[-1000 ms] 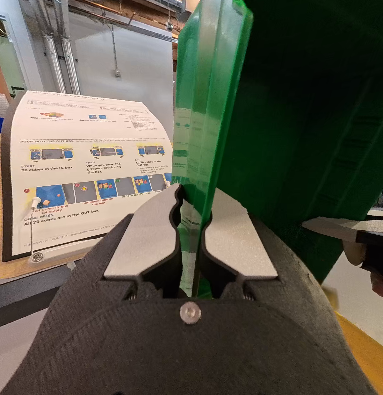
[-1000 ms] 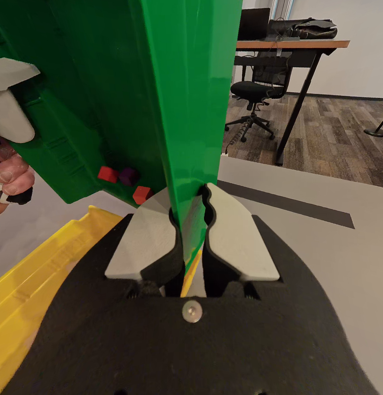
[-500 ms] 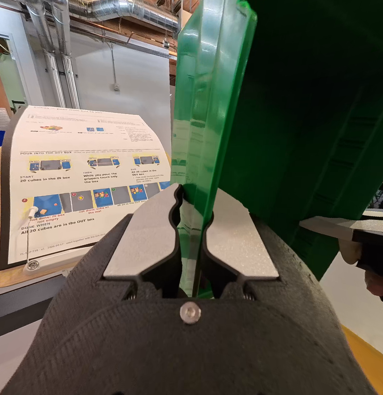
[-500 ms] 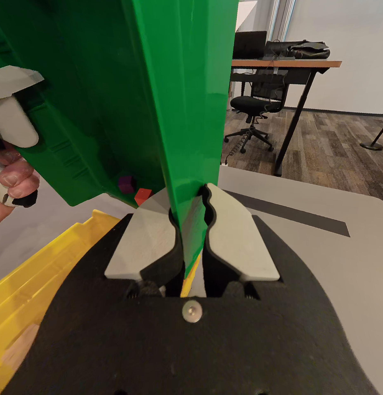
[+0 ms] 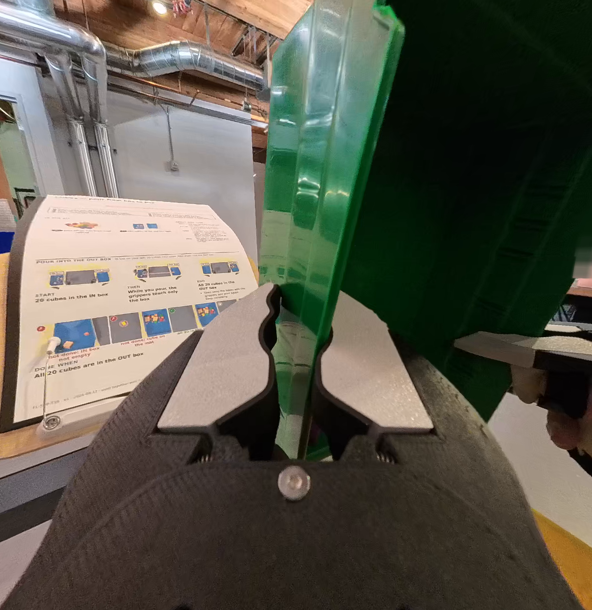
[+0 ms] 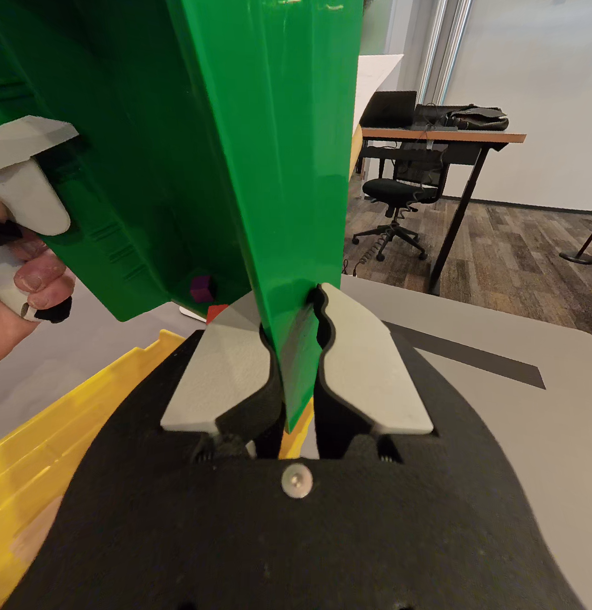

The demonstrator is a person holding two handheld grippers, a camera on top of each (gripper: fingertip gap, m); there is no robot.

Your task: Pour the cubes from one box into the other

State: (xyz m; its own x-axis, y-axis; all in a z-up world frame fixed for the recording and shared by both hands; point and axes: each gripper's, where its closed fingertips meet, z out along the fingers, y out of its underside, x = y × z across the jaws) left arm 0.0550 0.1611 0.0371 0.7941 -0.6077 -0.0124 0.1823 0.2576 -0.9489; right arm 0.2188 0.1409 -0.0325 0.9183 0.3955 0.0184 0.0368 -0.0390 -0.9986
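Observation:
Both grippers hold a green box (image 5: 453, 165) tipped steeply on end above a yellow box (image 6: 57, 439). My left gripper (image 5: 296, 330) is shut on one side wall of the green box. My right gripper (image 6: 293, 330) is shut on the opposite wall (image 6: 271, 165). A purple cube (image 6: 202, 288) and a red cube (image 6: 215, 312) sit at the green box's low corner, over the yellow box. The other gripper shows in each view, the right one in the left wrist view (image 5: 519, 353) and the left one in the right wrist view (image 6: 30, 185). The inside of the yellow box is mostly hidden.
An instruction sheet on a black board (image 5: 123, 297) stands at the table's left. The grey table (image 6: 486, 412) carries a dark stripe (image 6: 469, 359). A desk (image 6: 453, 135) and an office chair (image 6: 397, 198) stand on the wooden floor beyond.
The green box has tilted further up. One red cube at its low corner has gone from sight; the purple and the other red cube have slid lower towards the rim.

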